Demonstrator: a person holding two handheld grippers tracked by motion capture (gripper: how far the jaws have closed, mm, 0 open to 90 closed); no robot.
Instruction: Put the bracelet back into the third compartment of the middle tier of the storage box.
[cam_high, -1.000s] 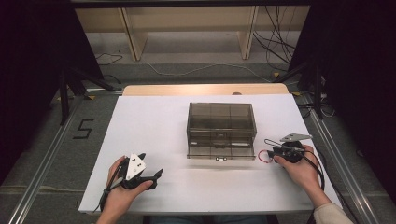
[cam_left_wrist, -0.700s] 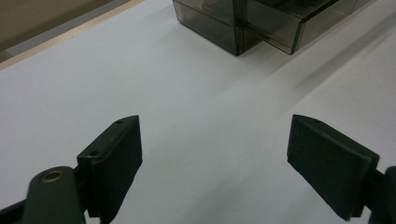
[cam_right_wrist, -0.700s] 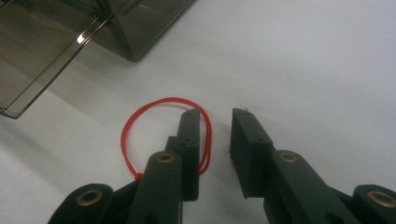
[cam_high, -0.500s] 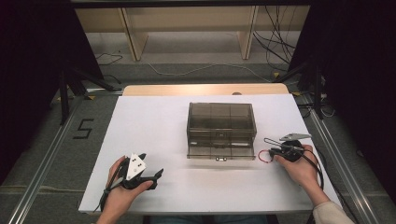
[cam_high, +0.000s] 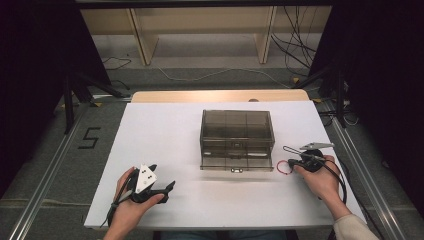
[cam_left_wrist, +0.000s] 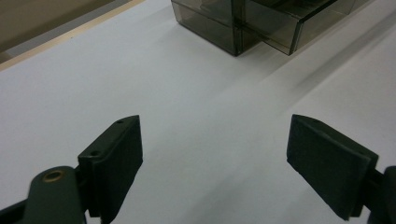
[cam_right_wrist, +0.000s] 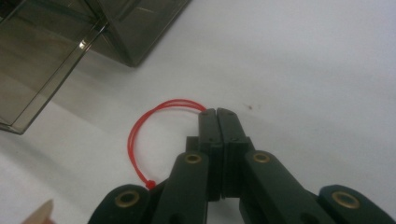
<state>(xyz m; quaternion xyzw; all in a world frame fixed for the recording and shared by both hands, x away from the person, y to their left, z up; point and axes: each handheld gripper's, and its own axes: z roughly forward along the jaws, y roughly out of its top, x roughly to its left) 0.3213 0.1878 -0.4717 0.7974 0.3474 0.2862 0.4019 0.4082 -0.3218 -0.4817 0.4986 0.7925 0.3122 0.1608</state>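
Jaws of right gripper (cam_right_wrist: 217, 113) pinch red cord (cam_right_wrist: 140, 135); left gripper (cam_left_wrist: 215, 154) gapes.

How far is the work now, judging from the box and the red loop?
Done: the right gripper is shut on the red loop. In hand: the loop hangs beside the smoky plastic box on the white table. Left: probably placing it inside; the left gripper waits open.

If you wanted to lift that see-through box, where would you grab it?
Probably the smoky plastic organizer box by a thin side wall, since it is too wide to span. The left gripper is open and points toward its corner, so come in from the person's left and close the fingers over that wall.
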